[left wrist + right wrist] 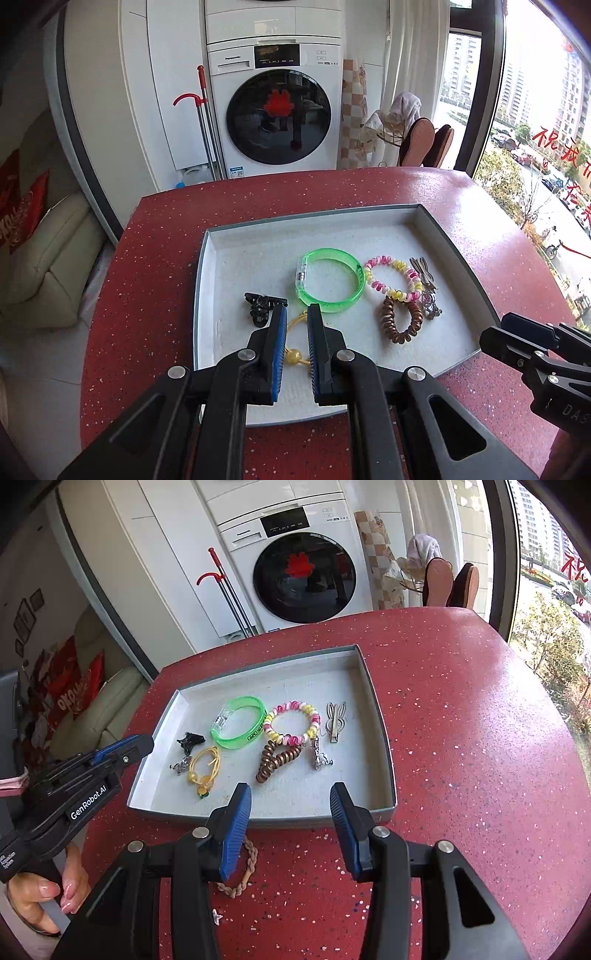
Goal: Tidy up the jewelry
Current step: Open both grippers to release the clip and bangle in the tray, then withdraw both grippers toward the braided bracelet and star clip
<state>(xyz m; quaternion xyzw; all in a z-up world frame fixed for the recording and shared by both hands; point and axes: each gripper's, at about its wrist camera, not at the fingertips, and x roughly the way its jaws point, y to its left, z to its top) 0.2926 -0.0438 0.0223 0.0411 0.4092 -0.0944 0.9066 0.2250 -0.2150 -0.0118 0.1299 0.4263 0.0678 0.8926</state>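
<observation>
A: 2 pieces lie outside the tray (384, 738): a braided brown bracelet (242, 875) and a small clear star charm (217, 916), both on the red speckled desk (461, 720), just near of the tray's near wall.

B: Which gripper is closer?

A: My guess is the right gripper (290, 830). The bracelet sits low and left of its jaws, partly hidden behind the left pad, its long axis running near to far. Those jaws stand wide apart, holding nothing.

B: And the left gripper (297, 349)?

A: It hangs over the tray's near-left part, jaws parted by a narrow gap with a yellow cord bracelet (295, 354) showing between them; gripping nothing that I can see.

B: What's in the tray?

A: A green bangle (240, 722), a pink-and-yellow coil tie (293, 722), a brown coil tie (277, 760), a black clip (190, 739) and metal clips.

B: The room?

A: A washing machine (295, 565) stands beyond the desk, with a window on the right.
</observation>
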